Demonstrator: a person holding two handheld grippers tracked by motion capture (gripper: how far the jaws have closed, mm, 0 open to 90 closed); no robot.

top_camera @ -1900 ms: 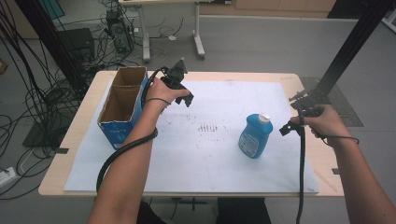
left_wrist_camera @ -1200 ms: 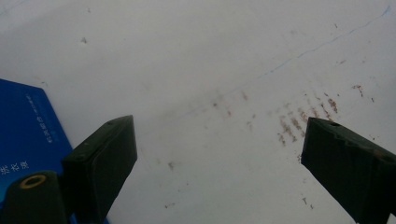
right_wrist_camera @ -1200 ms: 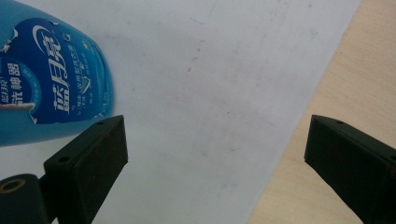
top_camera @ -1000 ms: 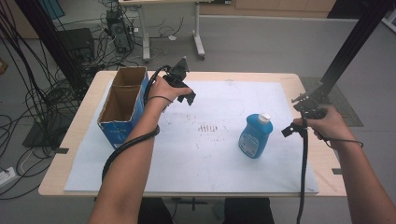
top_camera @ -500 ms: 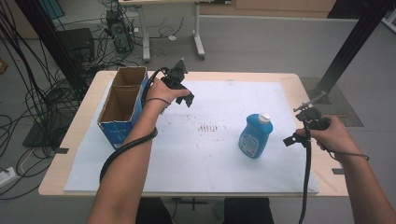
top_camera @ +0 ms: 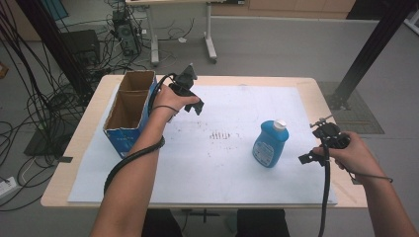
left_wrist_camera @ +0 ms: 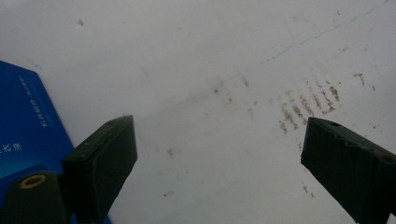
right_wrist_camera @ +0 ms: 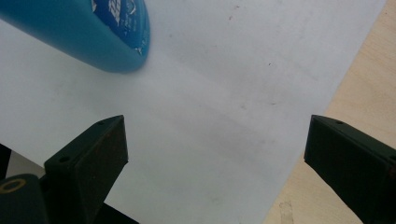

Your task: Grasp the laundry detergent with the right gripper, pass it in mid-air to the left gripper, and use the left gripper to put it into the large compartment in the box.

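A blue bottle [top_camera: 270, 143] with a white cap stands upright on the white sheet [top_camera: 222, 158], right of centre. Its base edge [right_wrist_camera: 93, 32] fills the top left of the right gripper view. My right gripper [top_camera: 311, 154] hovers just right of the bottle, open, with nothing between its jaws [right_wrist_camera: 215, 154]. A blue cardboard box [top_camera: 127, 112], open at the top, stands at the left of the table. My left gripper [top_camera: 195, 104] hangs beside the box's right side, open and empty [left_wrist_camera: 219, 154], with the box's blue wall [left_wrist_camera: 23, 116] at its left.
Brown smudges [top_camera: 220, 134] mark the sheet's middle. The wooden table edge [top_camera: 346, 190] runs close behind the right hand. Cables, a black post [top_camera: 375, 49] and a desk frame [top_camera: 210, 39] stand on the floor beyond the table.
My right hand has come nearer the table's front edge and a little lower, right of the bottle. The left hand has stayed beside the box.
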